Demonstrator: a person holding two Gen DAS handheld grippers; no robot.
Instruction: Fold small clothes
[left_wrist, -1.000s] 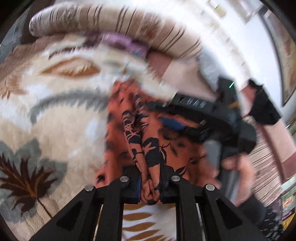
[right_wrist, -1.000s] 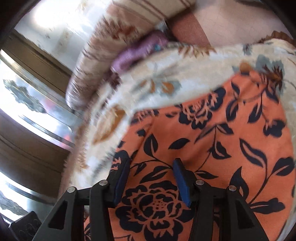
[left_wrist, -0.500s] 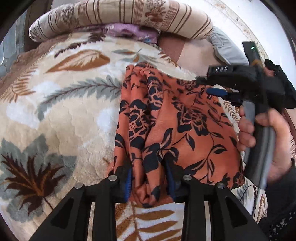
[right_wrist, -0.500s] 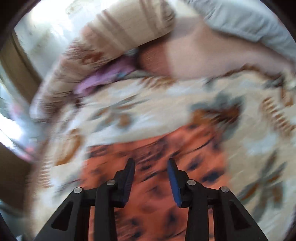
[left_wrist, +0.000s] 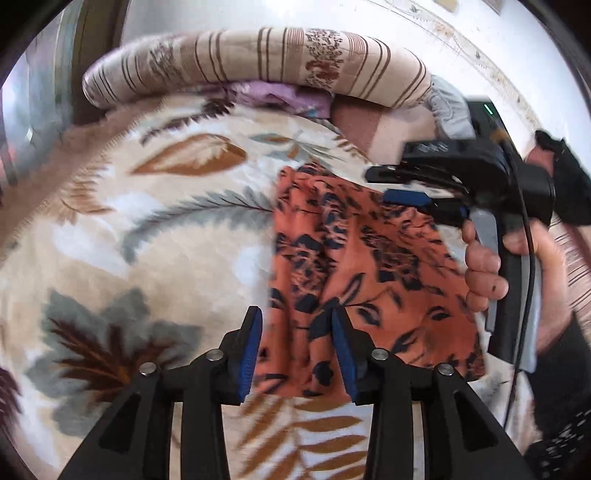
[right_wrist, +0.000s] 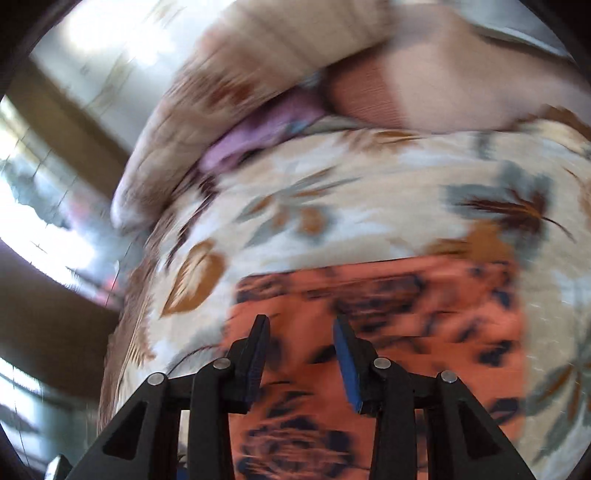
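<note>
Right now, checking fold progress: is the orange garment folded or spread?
Folded: the orange garment lies as a compact rectangle with bunched layers along its left edge on the blanket.

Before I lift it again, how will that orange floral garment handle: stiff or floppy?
Probably floppy: the orange floral garment bunches into soft ridges between the left gripper fingers. Likely light, lying thin on the blanket. It may sag and unfold if lifted by one edge.

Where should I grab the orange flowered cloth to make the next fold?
Probably the bunched near-left edge of the orange cloth, coming in low from the near side. The ridges there stand up off the blanket, giving the left gripper, whose open jaws already straddle them, something to pinch; the rest lies flat.
</note>
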